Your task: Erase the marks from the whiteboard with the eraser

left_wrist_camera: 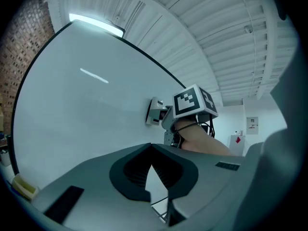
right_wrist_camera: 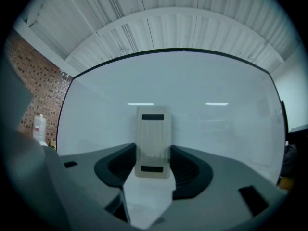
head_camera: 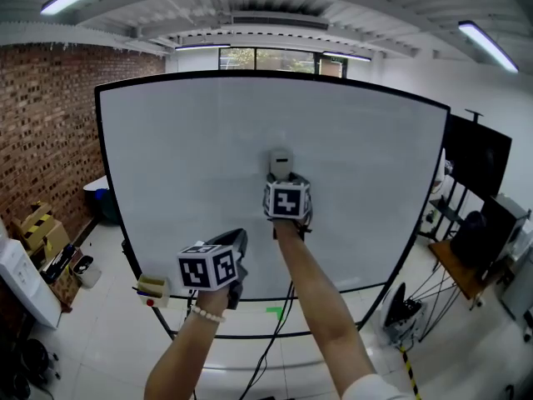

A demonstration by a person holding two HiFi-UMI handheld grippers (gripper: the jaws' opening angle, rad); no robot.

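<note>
Right tongs (right_wrist_camera: 153,152) were clamped on the eraser (right_wrist_camera: 153,141), pinching its lower half, and the eraser sat against the whiteboard (head_camera: 191,148) around the middle. Honestly I couldn't spot any marks on the board — just ceiling-light reflections (right_wrist_camera: 140,104). For wiping, I'd say keep the pad flat with even pressure and overlapping strokes, so no edge lifts. Right arm (head_camera: 312,273) was stretched nearly straight out at the board, wrist in line. Left tongs (left_wrist_camera: 151,150) were closed on nothing, held low near the board's bottom edge — well out of the way.
</note>
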